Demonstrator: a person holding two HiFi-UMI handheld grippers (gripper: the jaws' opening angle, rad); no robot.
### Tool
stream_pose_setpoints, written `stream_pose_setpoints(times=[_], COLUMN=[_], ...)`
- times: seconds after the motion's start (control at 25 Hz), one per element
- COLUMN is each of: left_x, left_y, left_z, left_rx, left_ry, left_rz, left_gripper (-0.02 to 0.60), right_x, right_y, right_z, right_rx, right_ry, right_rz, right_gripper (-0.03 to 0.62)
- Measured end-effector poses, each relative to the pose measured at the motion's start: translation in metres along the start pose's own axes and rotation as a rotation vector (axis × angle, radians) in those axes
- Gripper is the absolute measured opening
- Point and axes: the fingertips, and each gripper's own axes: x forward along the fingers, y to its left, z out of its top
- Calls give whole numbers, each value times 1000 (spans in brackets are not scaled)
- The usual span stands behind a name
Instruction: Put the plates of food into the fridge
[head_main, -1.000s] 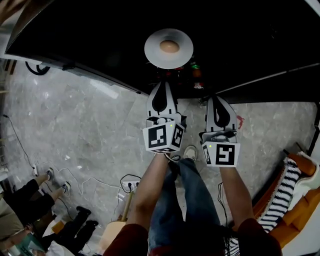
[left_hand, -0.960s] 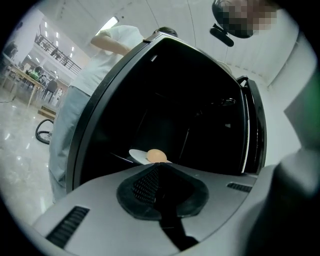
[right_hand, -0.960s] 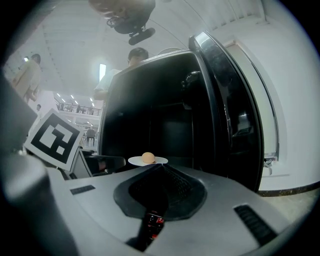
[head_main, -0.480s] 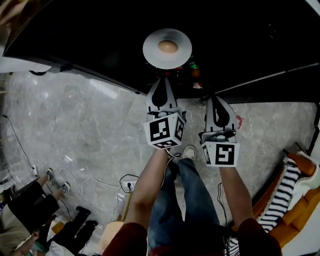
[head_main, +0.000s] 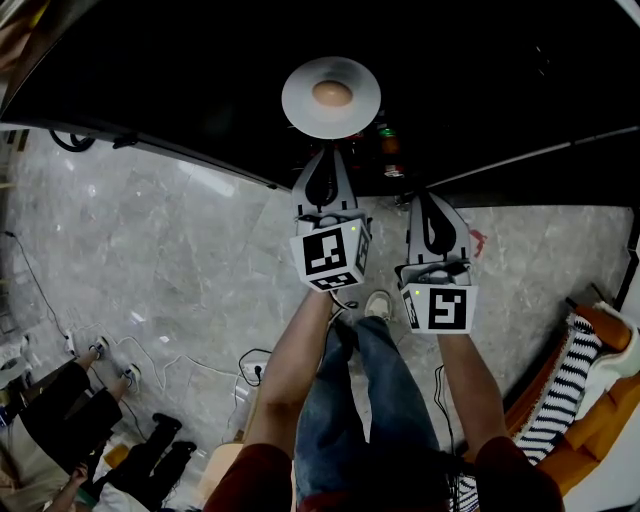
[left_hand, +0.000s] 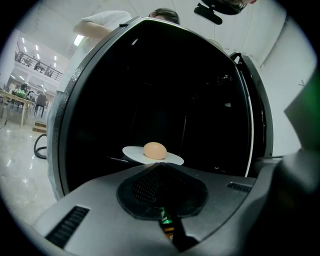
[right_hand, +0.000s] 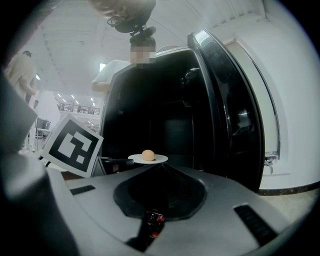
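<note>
One plate (head_main: 298, 100) is all we can find in any view. It is white and carries one round tan piece of food (head_main: 332, 93), egg-like or perhaps a small bun, at its middle. We judge the task to be partway through this one delivery: the plate is inside the dark opening of the fridge (head_main: 520, 90), yet no shelf shows under it, so we cannot say it is set down. The left gripper (head_main: 327, 151) has its jaws fully together, and their tips meet the plate's near rim. The right gripper view shows them reaching that rim from the side, so we read this as a pinch on the rim, with the plate carried roughly level. The right gripper (head_main: 431, 197) hangs beside the left and a little behind it, outside the fridge above the marble floor (head_main: 150, 250), its jaws closed too and holding nothing. What is left, as we see it, is to rest the plate on a shelf, let go and draw back. Whether more plates wait elsewhere we cannot tell, since no other plate appears here. Counting up, we have one open fridge, one plate, one piece of food and two grippers. Low in the fridge is a small cluster of bottles (head_main: 386, 140), at least two, too dim to count surely.
</note>
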Motion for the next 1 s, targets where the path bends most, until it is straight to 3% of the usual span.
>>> stream_pose_setpoints(times=[1.0], left_x=[18], left_y=[0], left_z=[5], left_rx=[69], left_ry=[-2], left_rz=[9], left_gripper=[6], right_x=[5], right_y=[-5], right_z=[-2], right_rx=[3], right_ry=[4], right_rz=[-3], right_gripper=[11])
